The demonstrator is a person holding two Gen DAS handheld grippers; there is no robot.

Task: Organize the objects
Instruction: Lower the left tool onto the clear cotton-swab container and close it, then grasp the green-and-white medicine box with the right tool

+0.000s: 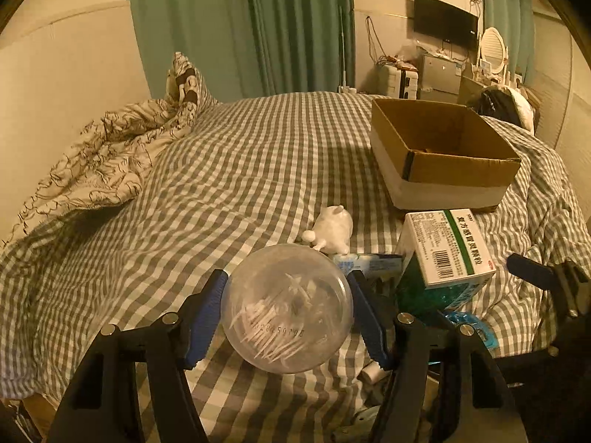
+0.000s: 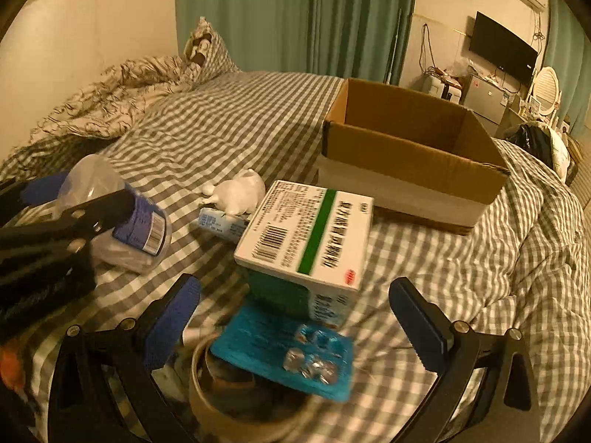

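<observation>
My left gripper is shut on a clear round tub of toothpicks, held above the checked bed; it also shows in the right wrist view. My right gripper is open and empty, its fingers on either side of a white and green medicine box that lies on a blue blister pack. The box shows in the left wrist view too. An open cardboard box stands on the bed further back, and in the right wrist view.
A small white figurine and a white tube lie between the tub and the medicine box. A roll of tape sits under the blister pack. A crumpled duvet lies at the left. Furniture stands beyond the bed.
</observation>
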